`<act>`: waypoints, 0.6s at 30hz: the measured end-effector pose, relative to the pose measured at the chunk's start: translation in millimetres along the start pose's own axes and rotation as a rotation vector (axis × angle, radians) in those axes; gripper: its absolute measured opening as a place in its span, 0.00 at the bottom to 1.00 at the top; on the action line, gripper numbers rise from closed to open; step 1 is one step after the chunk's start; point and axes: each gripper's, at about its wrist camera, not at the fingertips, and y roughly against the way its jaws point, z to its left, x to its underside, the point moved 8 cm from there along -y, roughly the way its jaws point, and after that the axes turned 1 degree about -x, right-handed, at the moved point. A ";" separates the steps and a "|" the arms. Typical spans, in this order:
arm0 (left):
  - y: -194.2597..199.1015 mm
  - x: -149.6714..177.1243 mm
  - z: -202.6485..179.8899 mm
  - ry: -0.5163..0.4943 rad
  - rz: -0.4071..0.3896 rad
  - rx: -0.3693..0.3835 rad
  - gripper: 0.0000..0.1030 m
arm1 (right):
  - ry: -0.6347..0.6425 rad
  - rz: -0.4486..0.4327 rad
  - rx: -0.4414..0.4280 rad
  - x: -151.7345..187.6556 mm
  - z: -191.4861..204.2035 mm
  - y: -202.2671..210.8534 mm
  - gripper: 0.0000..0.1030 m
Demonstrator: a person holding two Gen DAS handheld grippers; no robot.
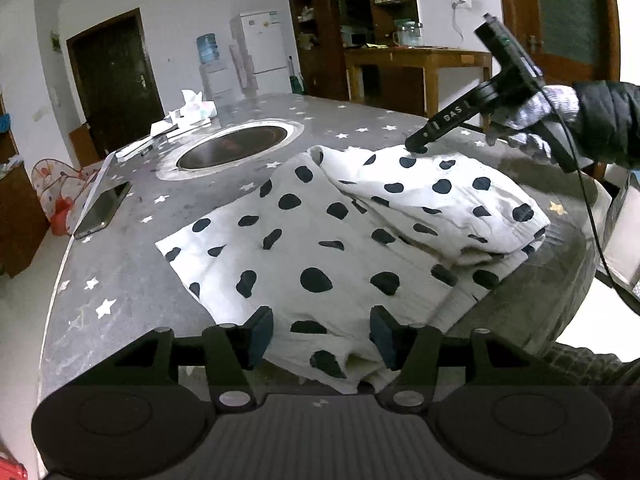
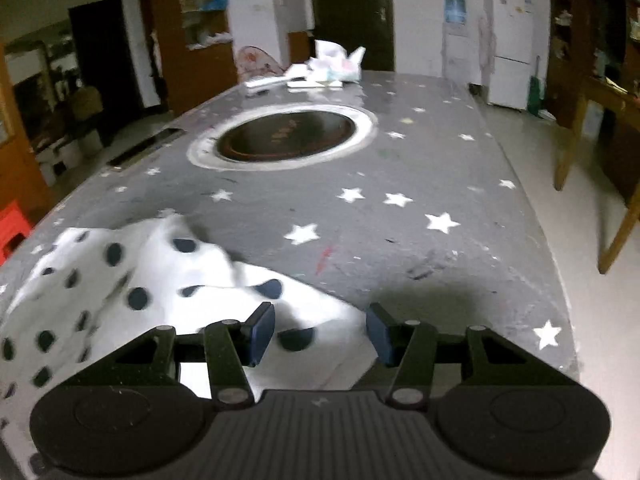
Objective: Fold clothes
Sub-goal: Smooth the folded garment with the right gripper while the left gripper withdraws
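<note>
A white garment with black spots (image 1: 320, 240) lies partly folded on the grey star-patterned table (image 1: 132, 264). Its right part is folded over into a thicker bundle (image 1: 452, 196). My left gripper (image 1: 320, 336) is open, its jaws on either side of the garment's near edge. In the left wrist view my right gripper (image 1: 418, 146) comes in from the right in a gloved hand, its tip at the garment's far edge. In the right wrist view my right gripper (image 2: 320, 334) is open above the garment (image 2: 132, 284), which looks blurred.
A round dark burner recess (image 1: 236, 146) sits in the middle of the table. White papers and bags (image 1: 188, 114) lie at the far end. A phone (image 1: 102, 212) lies at the table's left edge. A wooden table (image 1: 416, 68) stands behind.
</note>
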 end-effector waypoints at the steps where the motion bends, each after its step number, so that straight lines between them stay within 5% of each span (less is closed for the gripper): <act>1: 0.8 0.0 0.5 0.001 0.000 -0.003 0.56 | -0.002 0.006 0.009 1.0 -3.5 -3.3 0.50; 7: 4.1 2.1 1.4 0.021 0.005 -0.013 0.57 | -0.013 0.028 0.004 4.4 -10.0 -10.6 0.44; 12: 3.5 1.5 -3.4 -0.021 0.000 -0.033 0.59 | 0.003 0.043 0.034 5.5 -14.2 -7.6 0.15; 15: 1.0 0.7 -3.0 -0.049 -0.002 -0.041 0.60 | -0.013 0.037 0.032 6.0 -19.8 -3.7 0.16; 18: -0.5 0.5 -1.5 -0.044 0.004 -0.042 0.62 | -0.065 0.021 0.003 5.0 -27.0 -2.9 0.27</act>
